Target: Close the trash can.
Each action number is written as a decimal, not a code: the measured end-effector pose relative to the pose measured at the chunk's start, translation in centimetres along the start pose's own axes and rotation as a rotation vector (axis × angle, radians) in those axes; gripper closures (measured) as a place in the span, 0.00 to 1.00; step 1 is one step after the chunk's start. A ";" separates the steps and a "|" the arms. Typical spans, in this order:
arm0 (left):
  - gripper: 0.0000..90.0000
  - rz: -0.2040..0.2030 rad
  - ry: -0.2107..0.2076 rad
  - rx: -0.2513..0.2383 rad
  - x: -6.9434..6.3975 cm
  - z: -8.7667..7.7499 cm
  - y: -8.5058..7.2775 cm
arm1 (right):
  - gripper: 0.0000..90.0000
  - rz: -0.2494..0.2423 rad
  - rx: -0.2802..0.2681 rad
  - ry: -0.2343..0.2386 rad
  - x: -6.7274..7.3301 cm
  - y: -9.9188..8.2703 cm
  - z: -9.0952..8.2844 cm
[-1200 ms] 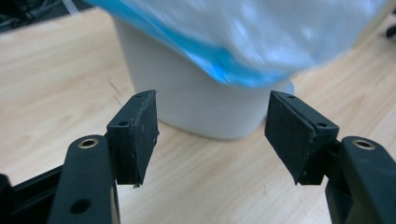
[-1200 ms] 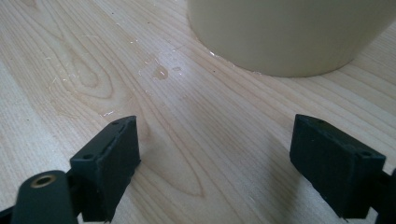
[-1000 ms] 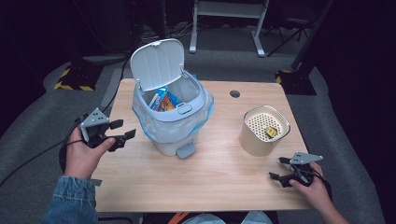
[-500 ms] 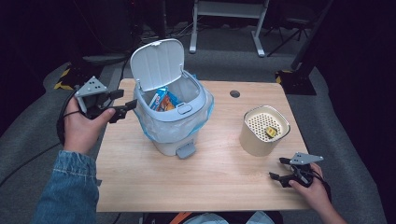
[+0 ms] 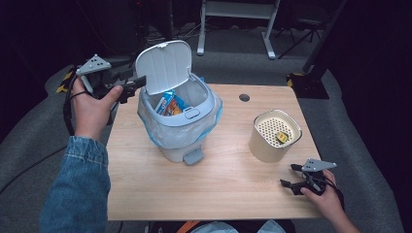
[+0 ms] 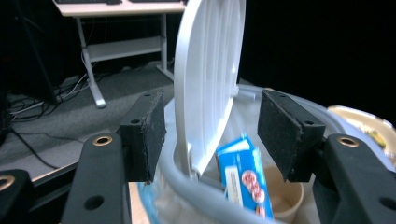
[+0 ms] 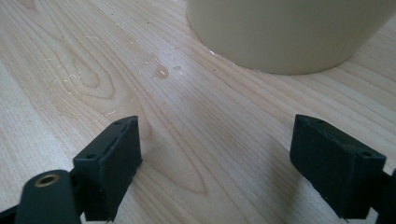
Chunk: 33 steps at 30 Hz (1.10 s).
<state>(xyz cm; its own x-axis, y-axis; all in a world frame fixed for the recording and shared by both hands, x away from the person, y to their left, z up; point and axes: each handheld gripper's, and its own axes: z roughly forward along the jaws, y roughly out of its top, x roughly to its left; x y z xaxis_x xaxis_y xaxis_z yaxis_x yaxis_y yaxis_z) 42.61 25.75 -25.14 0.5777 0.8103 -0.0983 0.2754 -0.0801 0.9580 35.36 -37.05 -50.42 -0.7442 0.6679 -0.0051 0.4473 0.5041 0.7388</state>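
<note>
The raised white lid (image 6: 208,79) of the pedal bin (image 5: 182,126) stands nearly upright, edge-on to the left gripper (image 5: 130,86), its long axis running up and down straight ahead of the jaws and just beyond their pads. In the left gripper view the lid's rim sits between the two pads (image 6: 145,133) without either one pressing on it; the jaws are apart and have just been closing, with nothing gripped. Below the lid, inside the lined bin, a blue snack packet (image 6: 243,175) leans against the wall. This gripper is by far the nearer one to the lid. The right gripper (image 5: 291,177) rests well away on the wooden table (image 5: 218,189), jaws wide apart and empty, with the cream perforated-top canister (image 5: 274,136) just ahead of it.
</note>
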 end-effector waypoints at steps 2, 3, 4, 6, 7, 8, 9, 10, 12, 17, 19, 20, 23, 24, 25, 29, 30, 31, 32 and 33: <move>0.47 -0.015 -0.015 -0.024 0.0 0.3 0.2 | 0.19 0.000 0.000 0.000 0.0 0.0 0.0; 0.48 -0.025 -0.034 -0.038 0.0 0.5 0.3 | 0.19 0.000 0.000 0.000 0.0 0.0 0.0; 0.48 -0.032 -0.044 -0.043 0.0 0.6 0.3 | 0.19 0.000 0.000 0.000 0.0 0.0 0.0; 0.46 -0.015 -0.032 -0.036 -0.2 0.8 0.4 | 0.19 0.000 0.000 0.000 0.0 0.0 0.0; 0.46 -0.007 -0.028 -0.030 -0.3 0.7 0.5 | 0.19 0.000 0.000 0.000 0.0 0.0 0.0; 0.47 -0.003 -0.025 -0.025 -0.3 0.6 0.5 | 0.19 0.000 0.000 0.000 0.0 0.0 0.0; 0.49 -0.002 -0.027 -0.026 -0.3 0.5 0.5 | 0.18 0.000 0.000 0.000 0.0 0.0 0.0; 0.52 0.000 -0.035 -0.019 -0.3 0.3 0.5 | 0.19 0.000 0.000 0.000 0.0 0.0 0.0; 0.57 -0.007 -0.052 -0.013 -0.5 0.1 0.6 | 0.19 0.000 0.000 0.000 0.0 0.0 0.0; 0.57 0.015 -0.095 0.007 -1.8 -0.2 0.5 | 0.19 0.000 0.000 0.000 0.0 0.0 0.0; 0.57 0.019 -0.124 0.006 -2.5 -0.3 0.4 | 0.19 0.000 0.000 0.000 0.0 0.0 0.0; 0.57 0.023 -0.145 0.004 -2.8 -0.3 0.3 | 0.19 0.000 0.000 0.000 0.0 0.0 0.0; 0.57 0.019 -0.207 0.048 -3.8 -0.3 -0.1 | 0.19 0.000 0.000 0.000 0.0 0.0 0.0; 0.57 0.018 -0.224 0.057 -4.1 -0.3 -0.3 | 0.18 0.000 0.000 0.000 0.0 0.0 0.0; 0.57 0.015 -0.243 0.063 -4.4 -0.2 -0.5 | 0.19 0.000 0.000 0.000 0.0 0.0 0.0; 0.58 0.002 -0.274 0.103 -4.9 0.1 -1.2 | 0.19 0.000 0.000 0.000 0.0 0.0 0.0; 0.59 -0.008 -0.284 0.112 -4.9 0.3 -1.4 | 0.19 0.000 0.000 0.000 0.0 0.0 0.0; 0.59 -0.019 -0.294 0.121 -4.9 0.4 -1.5 | 0.19 0.000 0.000 0.000 0.0 0.0 0.0; 0.59 -0.030 -0.306 0.135 -4.8 0.5 -1.7 | 0.19 0.000 0.000 0.000 0.0 0.0 0.0; 0.61 -0.036 -0.310 0.144 -4.7 0.7 -1.9 | 0.19 0.000 0.000 0.000 0.0 0.0 0.0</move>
<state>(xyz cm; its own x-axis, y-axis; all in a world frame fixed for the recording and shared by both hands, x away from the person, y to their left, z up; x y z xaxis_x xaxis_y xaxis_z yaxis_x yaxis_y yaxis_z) 39.87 21.67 -26.65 0.7656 0.6008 -0.2298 0.3925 -0.1533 0.9069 35.35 -37.05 -50.42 -0.7445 0.6677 -0.0049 0.4473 0.5041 0.7387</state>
